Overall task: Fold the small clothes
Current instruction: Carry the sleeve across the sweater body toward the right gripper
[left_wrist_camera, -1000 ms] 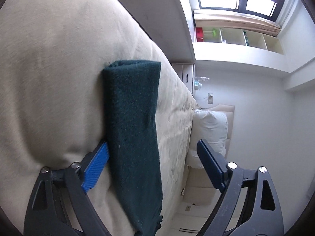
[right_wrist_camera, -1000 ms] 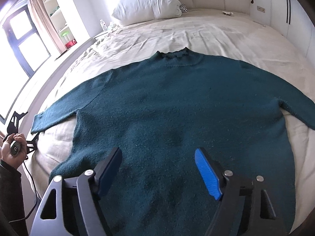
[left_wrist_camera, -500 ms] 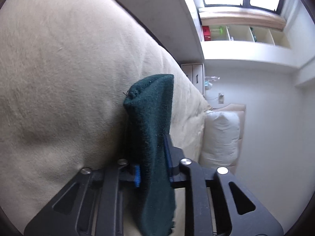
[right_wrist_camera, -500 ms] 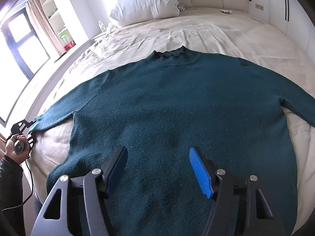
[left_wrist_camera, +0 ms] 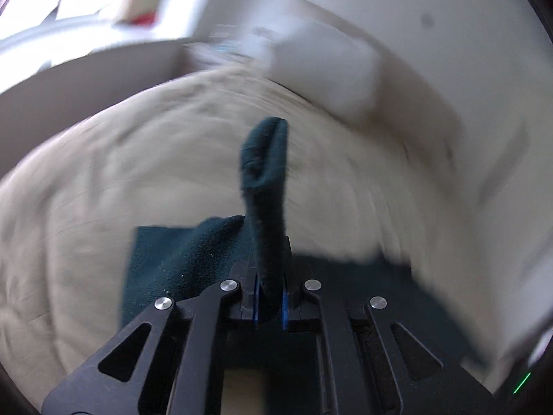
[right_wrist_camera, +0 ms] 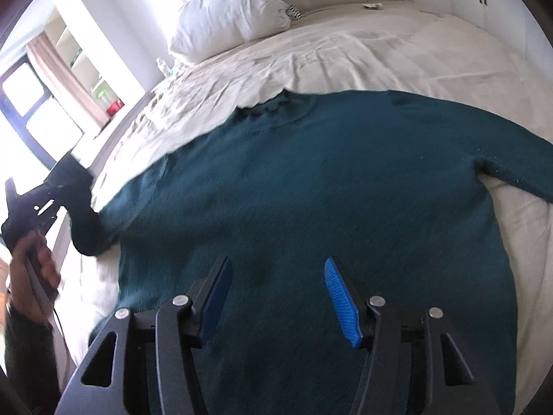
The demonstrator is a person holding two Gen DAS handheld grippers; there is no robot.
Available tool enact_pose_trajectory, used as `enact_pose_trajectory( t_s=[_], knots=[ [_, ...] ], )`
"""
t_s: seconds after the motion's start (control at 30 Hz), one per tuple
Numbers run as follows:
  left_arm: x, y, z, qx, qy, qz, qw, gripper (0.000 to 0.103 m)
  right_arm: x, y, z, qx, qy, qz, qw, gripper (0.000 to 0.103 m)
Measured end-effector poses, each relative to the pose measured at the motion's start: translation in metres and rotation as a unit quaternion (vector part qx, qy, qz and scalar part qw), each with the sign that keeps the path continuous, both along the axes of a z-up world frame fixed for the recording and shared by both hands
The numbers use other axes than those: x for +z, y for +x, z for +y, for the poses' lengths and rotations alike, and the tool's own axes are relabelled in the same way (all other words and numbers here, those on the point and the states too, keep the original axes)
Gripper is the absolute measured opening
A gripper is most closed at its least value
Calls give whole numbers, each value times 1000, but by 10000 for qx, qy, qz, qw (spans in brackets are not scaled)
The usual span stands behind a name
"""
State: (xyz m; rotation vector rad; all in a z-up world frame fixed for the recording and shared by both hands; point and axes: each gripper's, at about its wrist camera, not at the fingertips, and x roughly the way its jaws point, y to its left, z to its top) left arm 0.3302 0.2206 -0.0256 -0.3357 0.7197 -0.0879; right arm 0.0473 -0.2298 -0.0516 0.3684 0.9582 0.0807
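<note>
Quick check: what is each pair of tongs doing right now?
Left tongs: shut on the sweater sleeve.
Right tongs: open, just been closing, nothing gripped, above the sweater.

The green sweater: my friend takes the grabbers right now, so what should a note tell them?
Left gripper: shut on the cuff of the sweater's left sleeve, lifted off the bed.
Right gripper: its jaws have just been closing, still apart, nothing between them, over the lower body of the dark green sweater.
Sweater: flat on the bed, collar toward the pillow, other sleeve still spread out.
Done: first sleeve picked up.
Left: probably lay that sleeve across the body, fold the other sleeve, then fold the body.
</note>
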Motion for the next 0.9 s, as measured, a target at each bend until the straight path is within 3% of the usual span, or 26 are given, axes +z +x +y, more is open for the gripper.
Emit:
enact_pose_trajectory(
  t_s=[0.03, 0.1, 0.17, 0.27, 0.33, 0.37, 0.57, 0.67, 0.77, 0.87, 0.9],
  knots=[
    [-3, -3, -34, -311, 384, 15, 9988, 7, 0, 3, -5, -20, 97, 4, 10000, 60],
    [-20, -13, -107, -870, 1324, -13, 9874, 7, -2, 13, -16, -12, 411, 66, 9991, 59],
    [-47, -21, -164, -1281, 2333, -111, 9639, 7, -7, 27, -22, 88, 795, 195, 9966, 59],
    [-86, -29, -212, -1602, 3322, -179, 9294, 7, -17, 50, -25, 241, 1375, 425, 9893, 59],
    [-111, -42, -225, -1682, 3609, -196, 9171, 7, -27, 70, -19, 441, 1868, 576, 9797, 59],
    [-115, -61, -235, -1688, 3686, -224, 9138, 7, -30, 76, -16, 461, 1998, 620, 9768, 59],
    [-140, -79, -251, -1618, 4127, -474, 8951, 7, -51, 125, 11, 664, 2854, 1014, 9507, 59],
    [-136, -84, -255, -1618, 4173, -507, 8928, 7, -62, 144, 21, 666, 3139, 1247, 9389, 59],
    [-138, -82, -254, -1622, 4156, -524, 8935, 7, -66, 160, 33, 808, 3127, 1344, 9368, 59],
    [-131, -91, -251, -1651, 4114, -565, 8946, 7, -68, 174, 47, 1101, 2917, 1364, 9403, 43],
    [-131, -94, -250, -1655, 4121, -572, 8942, 7, -69, 177, 48, 1101, 2877, 1398, 9410, 43]
  ],
)
